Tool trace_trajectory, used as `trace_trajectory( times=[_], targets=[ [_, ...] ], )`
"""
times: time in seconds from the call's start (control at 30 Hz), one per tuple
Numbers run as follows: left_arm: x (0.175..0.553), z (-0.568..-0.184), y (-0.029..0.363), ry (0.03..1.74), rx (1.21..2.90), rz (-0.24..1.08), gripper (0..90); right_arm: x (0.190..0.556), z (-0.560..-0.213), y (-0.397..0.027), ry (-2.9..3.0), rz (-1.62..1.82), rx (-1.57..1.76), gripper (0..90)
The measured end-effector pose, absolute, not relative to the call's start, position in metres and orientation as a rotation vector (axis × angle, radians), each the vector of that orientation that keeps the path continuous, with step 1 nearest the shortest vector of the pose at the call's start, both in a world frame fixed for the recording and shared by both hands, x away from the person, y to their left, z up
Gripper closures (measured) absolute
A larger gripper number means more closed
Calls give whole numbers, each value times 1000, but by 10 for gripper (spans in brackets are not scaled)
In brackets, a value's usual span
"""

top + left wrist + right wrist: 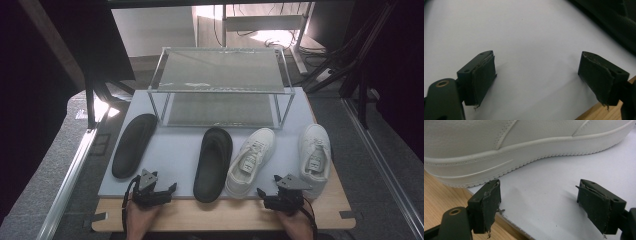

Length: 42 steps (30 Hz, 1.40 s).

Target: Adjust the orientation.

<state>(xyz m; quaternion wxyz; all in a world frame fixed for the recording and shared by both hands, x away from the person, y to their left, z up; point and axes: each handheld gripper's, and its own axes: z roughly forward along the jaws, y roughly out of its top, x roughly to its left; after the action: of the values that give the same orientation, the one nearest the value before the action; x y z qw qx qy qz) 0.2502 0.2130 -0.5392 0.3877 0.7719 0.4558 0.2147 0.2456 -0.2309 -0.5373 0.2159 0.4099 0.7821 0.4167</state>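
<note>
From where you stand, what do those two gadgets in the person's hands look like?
Both are black. The left gripper and right gripper each carry a grey three-cornered plate on top and trail a dark cable. Each has two blocky black jaws faced with dark, fraying pads, with a brass-coloured ring at the base.

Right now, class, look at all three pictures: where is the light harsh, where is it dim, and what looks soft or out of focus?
High view: glare blows out the floor behind the wire rack; the sides are dark. Left gripper view: the pale mat is evenly lit, and the black slipper at top right is blurred. Right gripper view: the white sneaker is slightly soft, and the fingers cast faint shadows.
</note>
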Motion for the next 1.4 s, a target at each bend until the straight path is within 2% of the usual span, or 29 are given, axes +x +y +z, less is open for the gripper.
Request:
trace_trajectory(
  times=[0.1,1.4],
  targets=[
    [250,-538,214,1164,1964,540,184,246,-537,-231,2168,1155,1136,194],
    [267,-517,241,1227,1923,528,207,246,-537,-229,2162,1149,1145,185]
  ],
)
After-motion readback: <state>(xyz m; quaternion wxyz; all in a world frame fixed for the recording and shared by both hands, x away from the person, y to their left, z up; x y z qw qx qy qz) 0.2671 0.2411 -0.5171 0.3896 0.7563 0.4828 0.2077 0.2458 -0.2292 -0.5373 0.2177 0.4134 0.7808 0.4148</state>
